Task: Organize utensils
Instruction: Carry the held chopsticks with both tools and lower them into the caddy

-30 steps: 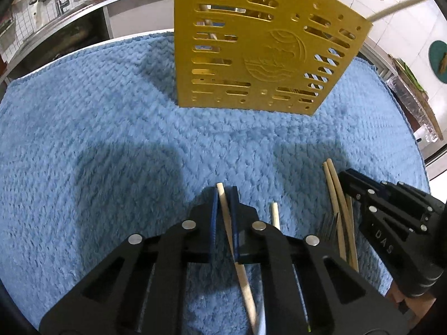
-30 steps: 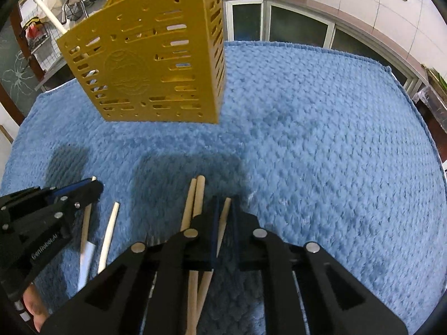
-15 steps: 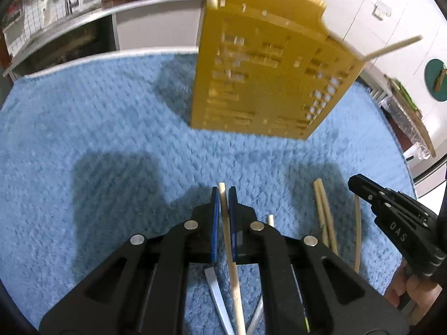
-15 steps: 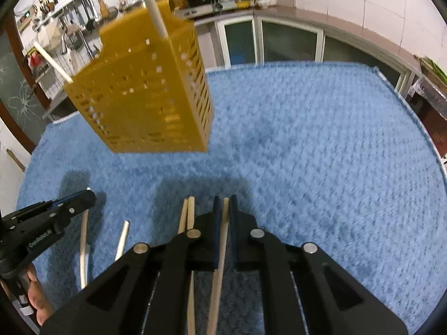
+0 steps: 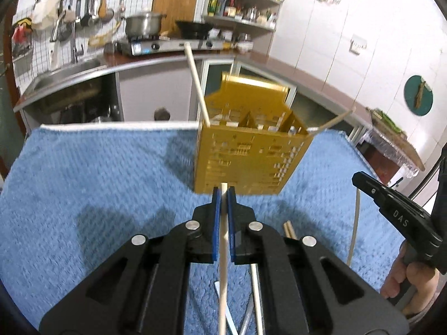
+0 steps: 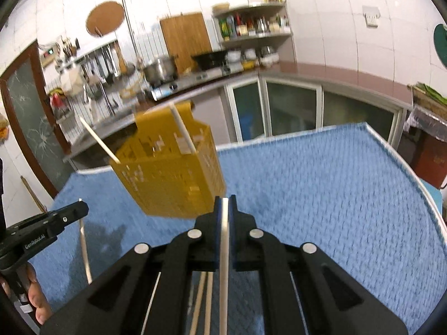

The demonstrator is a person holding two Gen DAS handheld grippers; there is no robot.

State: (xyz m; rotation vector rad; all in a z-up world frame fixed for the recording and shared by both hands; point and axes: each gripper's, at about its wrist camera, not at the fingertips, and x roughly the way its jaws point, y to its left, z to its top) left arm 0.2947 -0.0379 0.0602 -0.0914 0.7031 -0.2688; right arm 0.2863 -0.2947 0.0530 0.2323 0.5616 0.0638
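Ahead of both tongs and beyond their tips stands the yellow utensil caddy point(image 5: 245, 150) on the blue towel point(image 5: 97, 184) that covers the table, two chopsticks already leaning out of its open top. The left tongs point(image 5: 223, 195) are clamped shut on a pale chopstick point(image 5: 223, 265) whose long axis runs along the fingers, tip pointing at the caddy. The right tongs point(image 6: 225, 203) are likewise closed on another chopstick point(image 6: 223, 273), also aligned toward the caddy point(image 6: 170, 173). The caddy sits nearly dead ahead of the left tongs and slightly leftward of the right; neither hand looks clearly nearer. More utensils point(image 5: 257, 301) lie on the towel below.
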